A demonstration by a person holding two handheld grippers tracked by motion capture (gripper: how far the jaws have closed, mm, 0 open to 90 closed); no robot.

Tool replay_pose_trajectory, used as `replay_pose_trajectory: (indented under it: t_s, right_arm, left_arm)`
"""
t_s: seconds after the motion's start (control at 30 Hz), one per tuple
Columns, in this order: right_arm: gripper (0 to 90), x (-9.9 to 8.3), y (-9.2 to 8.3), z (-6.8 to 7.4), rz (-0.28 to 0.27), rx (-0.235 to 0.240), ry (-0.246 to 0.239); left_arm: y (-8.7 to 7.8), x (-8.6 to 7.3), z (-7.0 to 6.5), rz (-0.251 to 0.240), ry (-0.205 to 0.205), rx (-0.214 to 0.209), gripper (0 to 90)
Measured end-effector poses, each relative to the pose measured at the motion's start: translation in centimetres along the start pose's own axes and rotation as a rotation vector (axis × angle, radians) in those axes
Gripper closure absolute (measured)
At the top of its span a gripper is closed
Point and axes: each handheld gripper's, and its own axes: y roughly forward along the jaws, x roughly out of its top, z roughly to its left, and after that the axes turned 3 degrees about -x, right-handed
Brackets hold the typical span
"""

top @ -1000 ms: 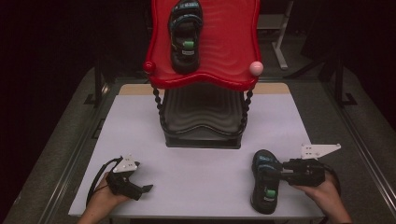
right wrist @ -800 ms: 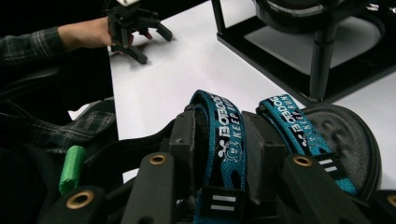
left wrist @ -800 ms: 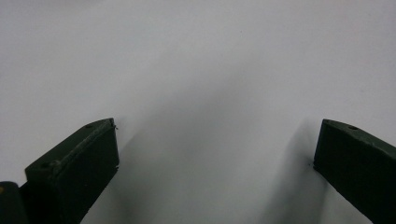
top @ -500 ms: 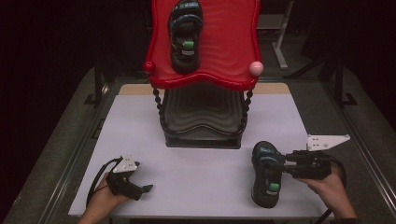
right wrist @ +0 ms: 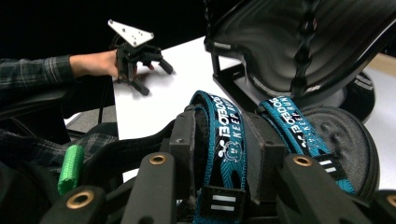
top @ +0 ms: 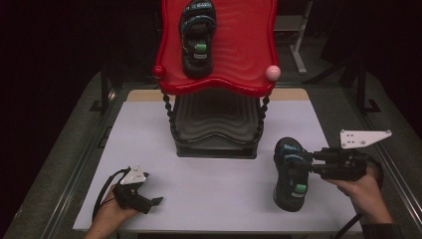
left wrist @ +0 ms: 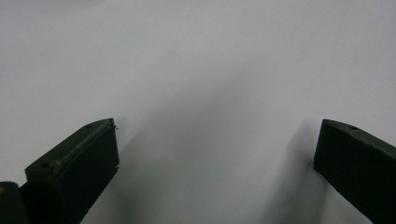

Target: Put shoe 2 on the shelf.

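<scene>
- Rising off the white table (top: 224, 194) since a second ago, the right gripper (top: 298, 167) is carrying the sandal (top: 291, 174) up with it, toe tilting toward the shelf
- Standing at the table's far side, the two-tier shelf (top: 219, 134) is holding a second sandal (top: 197, 37) on its red top tray (top: 249, 50)
- Clamping on a teal strap (right wrist: 219, 135), the right gripper's jaws are partly closed
- Resting near the table's front left corner, the left gripper (top: 149, 201) is sitting with jaws wide apart, holding nothing
</scene>
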Motion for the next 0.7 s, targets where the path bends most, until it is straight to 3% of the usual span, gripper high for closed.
replay_pose_trajectory:
  t_s: [0.3,0.7]
  right_arm:
    - [67.1,3.1,-1.6,-0.3,-0.047,-0.011,-0.026]
    - [67.2,7.9,-2.8,-0.4,-0.062,-0.025,-0.065]
  left_arm:
    - [0.0,0.0,0.0,0.0,0.0,0.0,0.0]
    - [0.0,0.0,0.0,0.0,-0.002,0.0,0.0]
